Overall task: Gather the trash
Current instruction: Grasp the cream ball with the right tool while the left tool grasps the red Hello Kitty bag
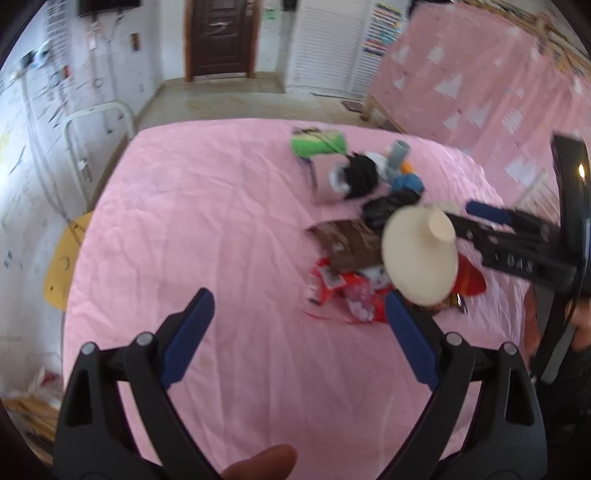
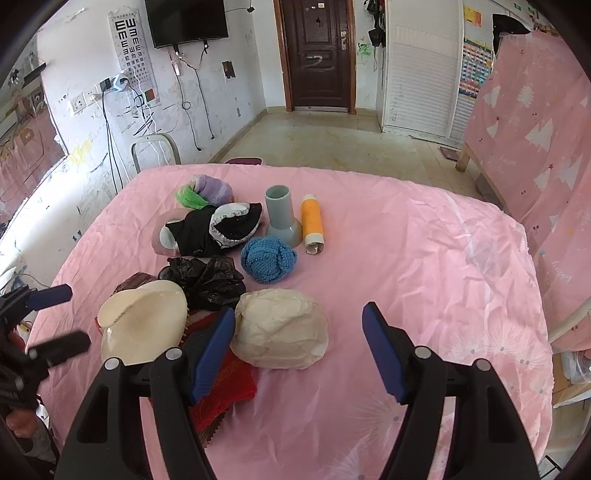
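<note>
L gripper (image 1: 299, 325) and R gripper (image 2: 299, 350), both open, empty, hovered by cream wad (image 2: 280, 334); sloppy closing risked snagging pink sheet (image 2: 424, 258), not trash

A lived-in room at home: a pink sheet (image 2: 369, 258) covers the table, and a dark wooden door (image 2: 317, 55) faces me. A television (image 2: 186, 20) and an eye chart (image 2: 129, 48) hang on the scuffed white wall (image 2: 221, 110).
</note>
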Available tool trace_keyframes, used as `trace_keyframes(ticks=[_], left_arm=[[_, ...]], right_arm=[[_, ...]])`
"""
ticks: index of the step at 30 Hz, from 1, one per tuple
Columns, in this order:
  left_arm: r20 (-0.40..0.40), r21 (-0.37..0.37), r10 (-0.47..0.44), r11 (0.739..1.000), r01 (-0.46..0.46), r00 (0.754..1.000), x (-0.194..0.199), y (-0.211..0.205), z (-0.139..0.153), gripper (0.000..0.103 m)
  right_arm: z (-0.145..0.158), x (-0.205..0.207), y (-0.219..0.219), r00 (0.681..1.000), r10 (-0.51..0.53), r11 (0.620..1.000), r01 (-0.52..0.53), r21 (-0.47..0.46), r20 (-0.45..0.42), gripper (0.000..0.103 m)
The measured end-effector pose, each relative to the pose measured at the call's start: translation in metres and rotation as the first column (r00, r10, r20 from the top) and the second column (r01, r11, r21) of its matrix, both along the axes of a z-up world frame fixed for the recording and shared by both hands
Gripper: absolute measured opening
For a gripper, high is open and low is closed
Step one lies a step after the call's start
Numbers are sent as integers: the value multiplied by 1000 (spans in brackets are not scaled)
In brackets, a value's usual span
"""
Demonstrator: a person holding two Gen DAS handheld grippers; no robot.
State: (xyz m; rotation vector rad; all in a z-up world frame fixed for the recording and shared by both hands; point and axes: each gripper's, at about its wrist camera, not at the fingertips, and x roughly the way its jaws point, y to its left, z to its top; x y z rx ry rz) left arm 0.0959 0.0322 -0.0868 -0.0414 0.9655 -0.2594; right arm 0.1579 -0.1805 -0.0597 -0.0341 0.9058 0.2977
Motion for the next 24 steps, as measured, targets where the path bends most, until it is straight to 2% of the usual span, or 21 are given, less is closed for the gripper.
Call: trace_keyframes(ticks=[6, 11, 13, 15, 19, 21, 23, 24], left_arm=[[-9, 46, -107, 993, 108, 994, 6, -29, -8, 90], [-24, 49, -130, 990, 131, 991, 19, -41, -13, 90], [-29, 44, -131, 990, 132, 991, 22, -43, -15, 84], [-42, 32, -133, 990, 134, 990, 24, -44, -19, 68], [-32, 34, -125, 991, 126, 992, 23, -46, -17, 53], [-34, 20, -125, 992, 126, 992, 22, -46, -17, 44], [-29, 24, -115, 993, 115, 993, 20, -46, -14, 41], [-27, 30, -111, 993, 112, 993, 18, -45, -13, 41]], right_arm=[[-1, 2, 0, 1000, -3, 1000, 3, 1, -2, 61], [-2, 4, -1, 1000, -1, 1000, 1, 1, -1, 61], [-3, 5, -1, 1000, 7, 1000, -7, 5, -3, 61], [-4, 6, -1, 1000, 15, 1000, -15, 9, -10, 61], [-7, 9, -1, 999, 32, 999, -31, 34, -30, 60], [-8, 8, 0, 998, 47, 998, -45, 50, -36, 53], [-7, 5, 1, 997, 67, 996, -65, 67, -35, 39], [-6, 4, 1, 997, 73, 995, -71, 67, -31, 39]])
